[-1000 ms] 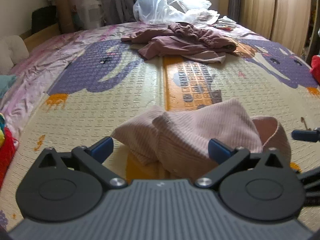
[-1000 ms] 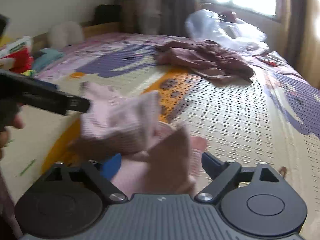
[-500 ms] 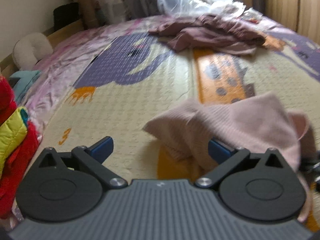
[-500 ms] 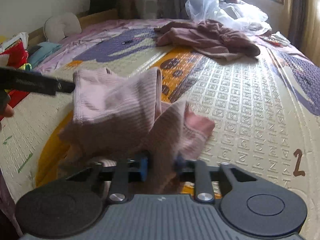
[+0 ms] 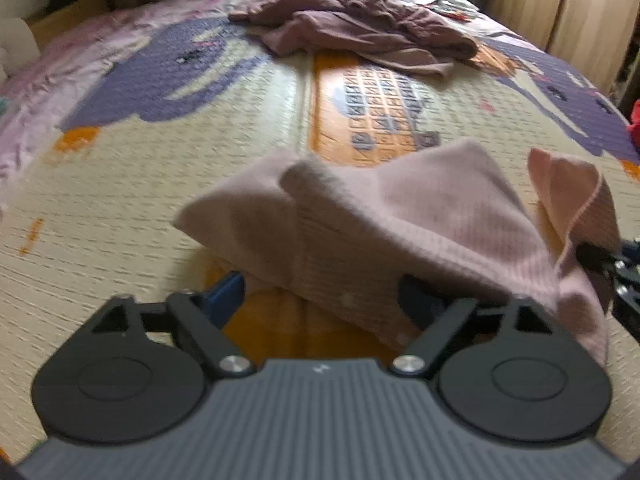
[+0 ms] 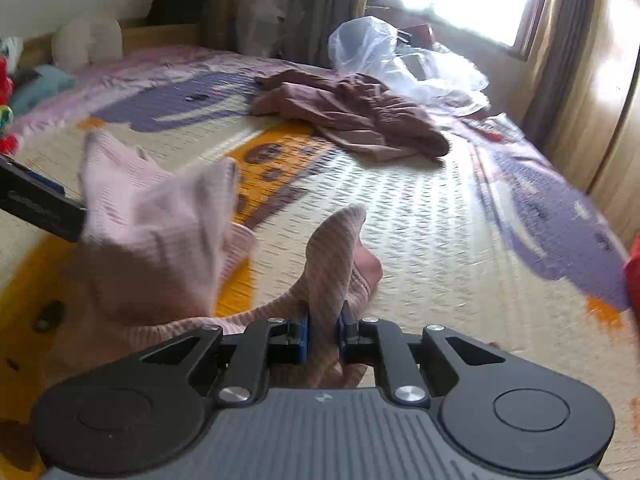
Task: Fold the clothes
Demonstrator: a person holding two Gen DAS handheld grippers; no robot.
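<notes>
A pale pink ribbed garment [image 5: 420,216] lies bunched on the patterned mat [image 5: 200,160]. In the left wrist view my left gripper [image 5: 320,298] straddles its near edge. The jaws are closing with cloth between them. The blue left pad [image 5: 224,296] still stands clear of the fabric, and the right finger is tucked under the cloth. My right gripper [image 6: 322,332] is shut on a raised fold of the pink garment [image 6: 160,220]. It also shows at the right edge as my right gripper [image 5: 616,268]. My left gripper [image 6: 40,204] reaches in from the left beside the cloth.
A crumpled maroon garment [image 6: 352,116] lies farther back on the mat, with clear plastic bags [image 6: 400,56] behind it near the window. Red items [image 5: 634,124] sit at the mat's right edge. A white pillow [image 6: 86,40] and wooden headboard are at the far left.
My right gripper went from open to shut on a fold of the pink garment and lifted it slightly. My left gripper dropped lower toward the garment's edge and its jaws narrowed.
</notes>
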